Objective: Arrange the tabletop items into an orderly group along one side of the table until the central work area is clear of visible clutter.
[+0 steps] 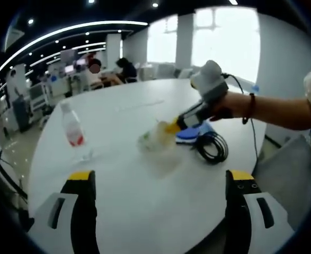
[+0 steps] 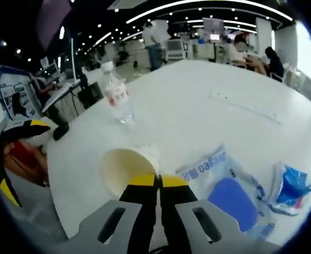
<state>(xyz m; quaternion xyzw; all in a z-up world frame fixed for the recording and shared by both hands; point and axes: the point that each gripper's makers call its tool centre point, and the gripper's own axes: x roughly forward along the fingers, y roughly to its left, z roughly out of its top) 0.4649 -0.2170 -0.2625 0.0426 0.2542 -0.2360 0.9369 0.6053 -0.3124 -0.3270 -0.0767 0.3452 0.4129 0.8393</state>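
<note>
In the left gripper view, the left gripper [image 1: 158,185] is nearest, its two yellow-tipped jaws set wide apart with nothing between them, over bare white table [image 1: 144,217]. Beyond the gap lies a cup [image 1: 156,138], on its side or tilted, blurred. The right gripper [image 1: 172,127] reaches in from the right and grips the cup at its rim, held by a hand [image 1: 234,105] with a dark band at the wrist. Just behind that gripper lie a blue packet [image 1: 193,132] and a coil of black cable [image 1: 212,146]. To the left stands a clear bottle [image 1: 72,129] with a red label, upright and apart from the cup. Farther off, people sit at desks.

In the right gripper view, the right gripper [image 2: 158,181] has its jaws pressed together on the cup [image 2: 124,169], pinching the rim; the cup's open mouth faces the camera. Right of the jaws lies the clear packet [image 2: 224,182] with blue print and a blue pad inside, and beside it a smaller blue wrapper [image 2: 290,189]. Farther back the bottle [image 2: 116,95] stands upright on the table [image 2: 197,100]. The left gripper [image 2: 7,153] shows at the left edge.
</note>
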